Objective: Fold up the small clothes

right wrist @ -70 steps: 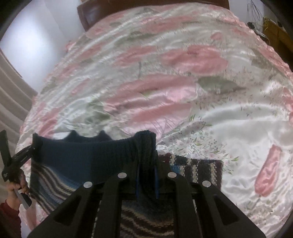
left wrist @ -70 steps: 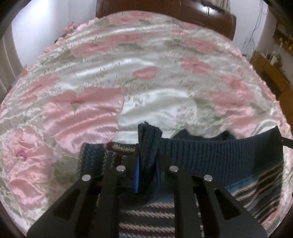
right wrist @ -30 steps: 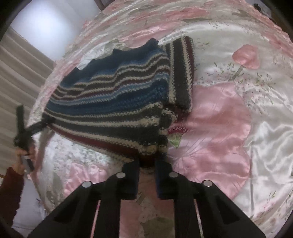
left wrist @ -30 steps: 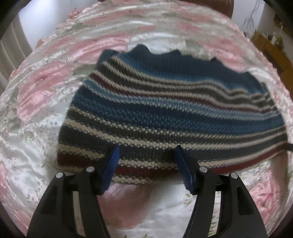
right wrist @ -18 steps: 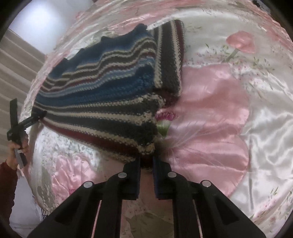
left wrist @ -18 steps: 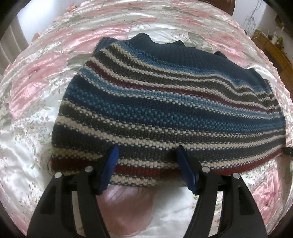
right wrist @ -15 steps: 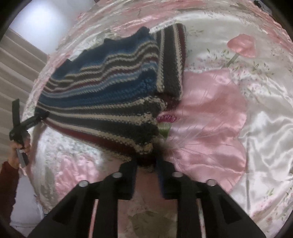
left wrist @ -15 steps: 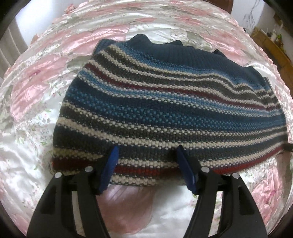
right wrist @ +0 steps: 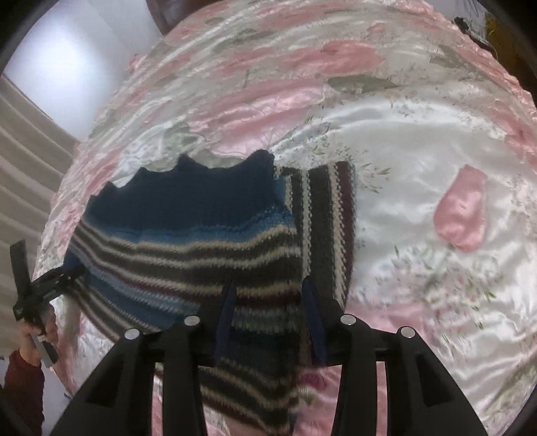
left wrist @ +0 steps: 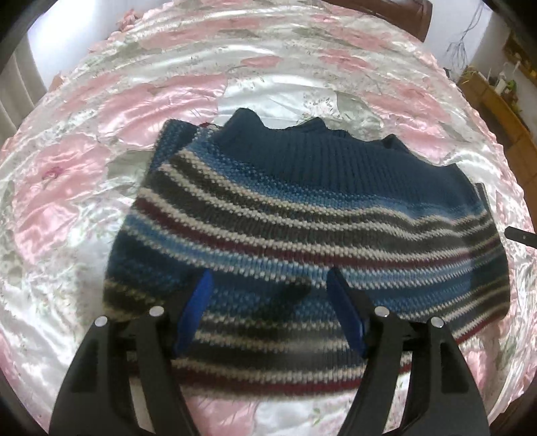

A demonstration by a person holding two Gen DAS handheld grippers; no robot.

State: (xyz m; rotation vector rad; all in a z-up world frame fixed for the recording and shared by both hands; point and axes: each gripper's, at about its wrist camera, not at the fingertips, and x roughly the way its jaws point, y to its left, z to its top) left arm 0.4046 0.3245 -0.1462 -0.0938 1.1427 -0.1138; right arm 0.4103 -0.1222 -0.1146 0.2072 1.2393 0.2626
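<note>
A striped knit sweater (left wrist: 302,214) in blue, grey, cream and maroon lies folded flat on the bed, its navy ribbed band (left wrist: 322,157) on the far side. My left gripper (left wrist: 268,275) is open, its blue pads (left wrist: 198,302) spread over the near part of the knit. In the right wrist view the sweater (right wrist: 188,244) shows a sleeve (right wrist: 329,221) folded along its right side. My right gripper (right wrist: 268,288) is open above the sweater's near right corner. The left gripper (right wrist: 43,285), held by a hand (right wrist: 37,335) with a red sleeve, sits at the sweater's left edge.
The pink and white floral satin bedspread (left wrist: 127,110) covers the whole bed. A dark wooden headboard (left wrist: 379,10) stands at the far end, wooden furniture (left wrist: 496,97) to the right. A beige curtain (right wrist: 23,167) hangs at the left beyond the bed's edge.
The sweater was carried over and laid down folded. My right gripper, shut on the hem until half a second ago, has opened. Both grippers have moved forward over the sweater.
</note>
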